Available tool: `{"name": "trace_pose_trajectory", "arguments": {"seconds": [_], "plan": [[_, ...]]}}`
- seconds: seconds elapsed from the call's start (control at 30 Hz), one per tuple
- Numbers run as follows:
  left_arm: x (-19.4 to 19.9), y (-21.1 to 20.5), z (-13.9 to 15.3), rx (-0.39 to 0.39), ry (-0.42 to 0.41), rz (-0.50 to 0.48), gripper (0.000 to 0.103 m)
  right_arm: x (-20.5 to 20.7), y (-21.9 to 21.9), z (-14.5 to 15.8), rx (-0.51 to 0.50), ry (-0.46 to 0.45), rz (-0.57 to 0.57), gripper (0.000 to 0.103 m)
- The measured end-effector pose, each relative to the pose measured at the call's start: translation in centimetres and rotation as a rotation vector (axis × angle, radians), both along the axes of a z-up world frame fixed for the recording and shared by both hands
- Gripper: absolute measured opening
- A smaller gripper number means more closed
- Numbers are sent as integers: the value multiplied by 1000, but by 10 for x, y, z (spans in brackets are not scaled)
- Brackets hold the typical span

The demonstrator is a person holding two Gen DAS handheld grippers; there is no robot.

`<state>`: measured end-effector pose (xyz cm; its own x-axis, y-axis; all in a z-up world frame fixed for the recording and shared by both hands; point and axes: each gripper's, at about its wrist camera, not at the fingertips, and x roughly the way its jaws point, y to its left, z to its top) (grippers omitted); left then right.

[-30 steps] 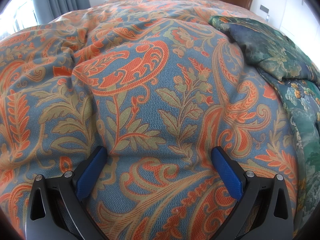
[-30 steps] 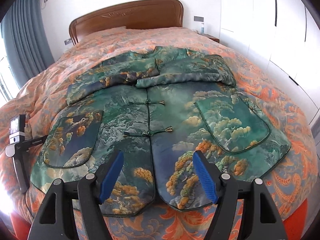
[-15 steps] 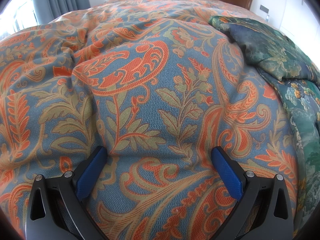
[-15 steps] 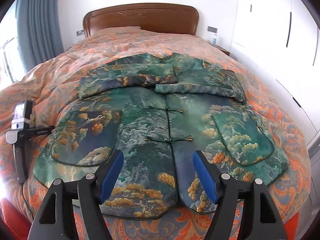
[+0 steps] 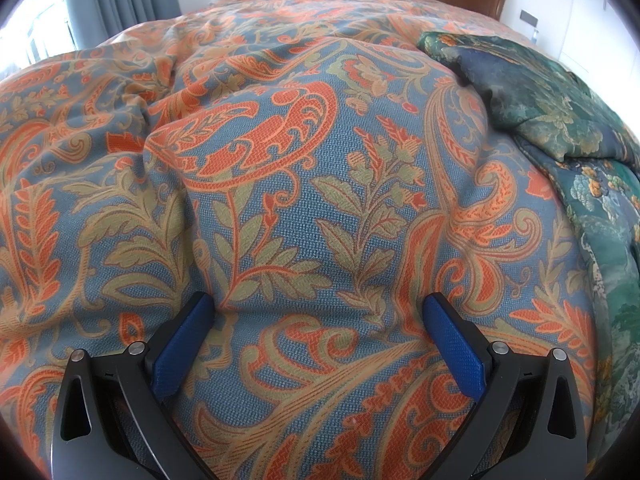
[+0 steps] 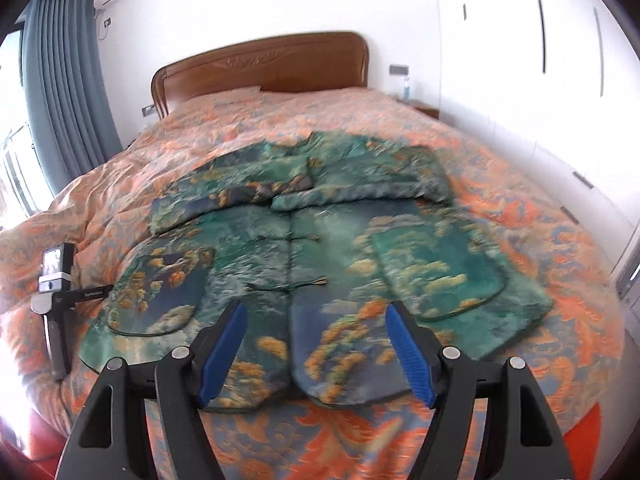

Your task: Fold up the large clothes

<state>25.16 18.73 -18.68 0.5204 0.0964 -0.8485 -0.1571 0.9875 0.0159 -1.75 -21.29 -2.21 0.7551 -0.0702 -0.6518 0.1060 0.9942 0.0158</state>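
Green brocade with golden trees: this is the padded jacket [image 6: 304, 248], and it lies face up on the bed [image 6: 500, 216], its front closed with knot buttons down the middle. We judge that the folding is only begun. Both sleeves are already laid across the chest, meeting near the centre line, but the body remains spread at full length, with both patch pockets flat and visible. What is left, as far as we can see, is to bring the hem up toward the collar, or to fold the sides inward.

Our right claw [image 6: 314, 350] hangs above the hem with its blue pads wide apart and nothing between them. In the right wrist view the jacket spreads from the claw toward 12 o'clock, the collar being farthest away, near the wooden headboard [image 6: 260, 64]. The split of the hem lies almost exactly between the two pads. This view is a little blurred.

Our left claw [image 5: 318, 338] is also open and empty, and its tips sit very near the orange and blue bedspread [image 5: 280, 200]; we cannot tell if they press it. From this claw the jacket lies at about 2 o'clock, well apart, only its folded sleeve and side edge showing. In the right wrist view, the left claw's handle is at 9 o'clock, just beside the jacket.
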Motion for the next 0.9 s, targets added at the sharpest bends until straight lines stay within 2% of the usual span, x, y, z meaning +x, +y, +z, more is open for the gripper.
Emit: {"name": "trace_pose_trajectory", "arguments": {"seconds": [0.1,0.27,0.5,0.67,0.9], "plan": [[0,1,0,0,0,0,103,1,-2,-5,-33,8,-15,73],[0,1,0,0,0,0,103,31,9,-17,10,93,-47,73],[-1,0,0,-1,0,-1,103,61,34,-22,-64,152,-119,73],[-1,1,0,-1,-1,0,103,74,36,-30,-32,188,-161,73],[-2,2,0,-1,0,0,103,79,27,-32,0,195,-203,73]]}}
